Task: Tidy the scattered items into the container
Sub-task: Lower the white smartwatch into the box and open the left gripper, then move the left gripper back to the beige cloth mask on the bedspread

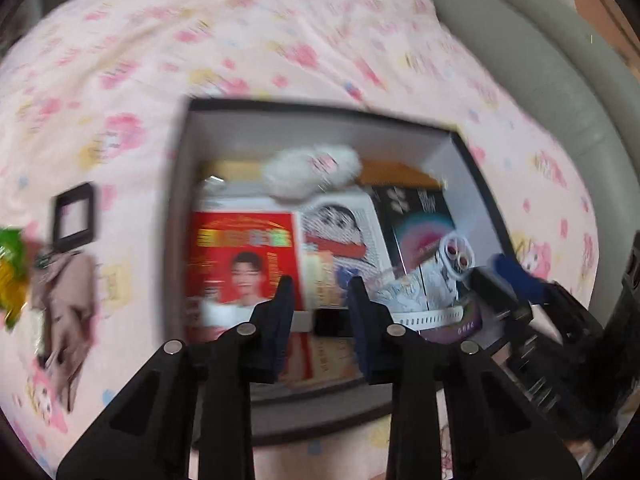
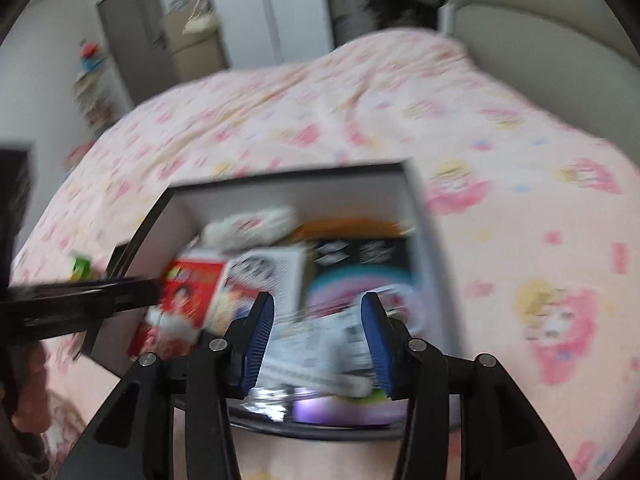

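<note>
A bed (image 1: 280, 40) covered by a pink cartoon-print quilt is seen, with a padded headboard (image 1: 520, 60) beside it; a door and shelves are blurred behind. On the quilt a dark box (image 1: 182, 184) is set open, likely so things can be dropped in; it is already filled with booklets and a white fluffy pouch (image 1: 312, 172). The right gripper (image 2: 318, 336) is held above it, jaws well apart, nothing gripped. The left gripper (image 1: 320, 308) is narrowly parted, empty. A card (image 1: 66, 280) and small black frame (image 1: 75, 216) are left outside.
</note>
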Demonstrator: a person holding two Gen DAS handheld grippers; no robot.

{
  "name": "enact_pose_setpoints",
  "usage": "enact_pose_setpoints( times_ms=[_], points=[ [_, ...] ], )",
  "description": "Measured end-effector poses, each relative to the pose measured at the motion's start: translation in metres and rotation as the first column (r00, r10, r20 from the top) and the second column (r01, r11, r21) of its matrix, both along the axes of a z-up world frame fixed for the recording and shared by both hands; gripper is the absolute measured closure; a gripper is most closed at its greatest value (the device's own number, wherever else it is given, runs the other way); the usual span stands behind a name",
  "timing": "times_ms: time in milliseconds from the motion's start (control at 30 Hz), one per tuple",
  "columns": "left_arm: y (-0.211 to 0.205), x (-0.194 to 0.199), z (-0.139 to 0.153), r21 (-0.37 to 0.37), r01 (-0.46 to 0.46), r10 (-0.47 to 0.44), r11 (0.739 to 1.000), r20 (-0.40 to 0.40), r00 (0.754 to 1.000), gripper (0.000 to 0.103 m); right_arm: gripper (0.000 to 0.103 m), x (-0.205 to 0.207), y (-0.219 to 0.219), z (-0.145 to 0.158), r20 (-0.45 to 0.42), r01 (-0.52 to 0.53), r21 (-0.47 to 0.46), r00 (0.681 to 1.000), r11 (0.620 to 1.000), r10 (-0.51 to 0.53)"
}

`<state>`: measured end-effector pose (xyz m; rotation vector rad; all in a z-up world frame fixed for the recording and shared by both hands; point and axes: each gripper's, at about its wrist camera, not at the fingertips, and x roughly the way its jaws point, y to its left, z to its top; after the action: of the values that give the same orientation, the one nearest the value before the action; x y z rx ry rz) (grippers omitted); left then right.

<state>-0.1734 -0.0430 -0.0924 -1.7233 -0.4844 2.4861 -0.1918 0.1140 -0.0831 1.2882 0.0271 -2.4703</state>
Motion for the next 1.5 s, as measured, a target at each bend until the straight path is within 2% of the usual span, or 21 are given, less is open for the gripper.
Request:
enact_pose_setpoints(
  times_ms=[100, 167, 333, 467, 567, 667, 733, 800, 1000, 1067, 1167, 1300, 1500],
  points=[
    [0.007, -0.017, -0.024, -0.006, 0.025, -0.024, 1.0, 0.095, 0.995, 0.078, 0.062, -0.014, -0.012, -0.026, 0.118, -0.004, -0.007, 0.993, 1.0, 0.005],
    [0.007, -0.021, -0.035, -0.02, 0.026, -0.023, 0.999, 0.14, 0.99, 0.079, 0.062, -0.019, -0.013, -0.035, 0.158, 0.004, 0.0, 0.987, 1.0, -0.004],
    [-0.002, -0.013, -0.049, 0.043, 0.016, -0.024, 0.999, 0.194, 0.981, 0.078, 0.061, -0.013, -0.01, -0.049, 0.207, -0.014, 0.008, 0.978, 1.0, 0.012],
    [-0.004, 0.001, -0.049, 0.12, 0.02, -0.044, 0.993, 0.202, 0.978, 0.078, 0.061, 0.002, -0.01, -0.043, 0.175, -0.049, 0.056, 0.984, 0.997, 0.038],
    [-0.006, 0.011, -0.042, 0.152, 0.016, -0.041, 0.988, 0.167, 0.985, 0.078, 0.062, 0.012, -0.005, -0.031, 0.147, -0.031, 0.038, 0.989, 0.999, 0.025],
    [-0.007, 0.029, -0.019, 0.134, 0.017, -0.027, 0.991, 0.075, 0.997, 0.078, 0.062, 0.026, 0.003, -0.013, 0.099, -0.004, 0.019, 0.995, 1.0, 0.002],
    [-0.006, 0.042, -0.004, 0.14, 0.025, -0.028, 0.99, 0.017, 0.999, 0.075, 0.062, 0.039, 0.007, 0.003, 0.051, 0.009, 0.038, 0.999, 0.999, -0.011],
    [-0.006, 0.057, 0.013, 0.156, 0.031, -0.025, 0.987, -0.04, 0.999, 0.066, 0.061, 0.054, 0.011, 0.018, 0.009, 0.02, 0.057, 1.0, 0.998, -0.02],
    [-0.003, 0.106, 0.058, 0.166, 0.054, -0.027, 0.985, -0.16, 0.987, 0.065, 0.057, 0.093, 0.019, 0.054, -0.059, 0.021, 0.031, 0.998, 0.999, -0.019],
    [-0.003, 0.119, 0.066, 0.159, 0.06, -0.031, 0.985, -0.179, 0.983, 0.06, 0.056, 0.104, 0.017, 0.06, -0.074, 0.009, 0.024, 0.997, 1.0, -0.007],
    [-0.006, 0.135, 0.068, 0.12, 0.043, -0.018, 0.992, -0.204, 0.979, 0.059, 0.056, 0.116, 0.006, 0.061, -0.092, -0.003, 0.041, 0.996, 0.999, 0.007],
    [-0.02, 0.151, 0.053, 0.13, -0.017, 0.039, 0.991, -0.166, 0.985, 0.059, 0.056, 0.133, -0.006, 0.054, -0.087, -0.014, 0.028, 0.996, 1.0, 0.016],
    [-0.057, 0.177, 0.044, 0.119, -0.061, 0.079, 0.991, -0.153, 0.985, 0.059, 0.056, 0.143, -0.046, 0.043, -0.047, -0.111, 0.021, 0.993, 0.994, 0.112]
  ],
)
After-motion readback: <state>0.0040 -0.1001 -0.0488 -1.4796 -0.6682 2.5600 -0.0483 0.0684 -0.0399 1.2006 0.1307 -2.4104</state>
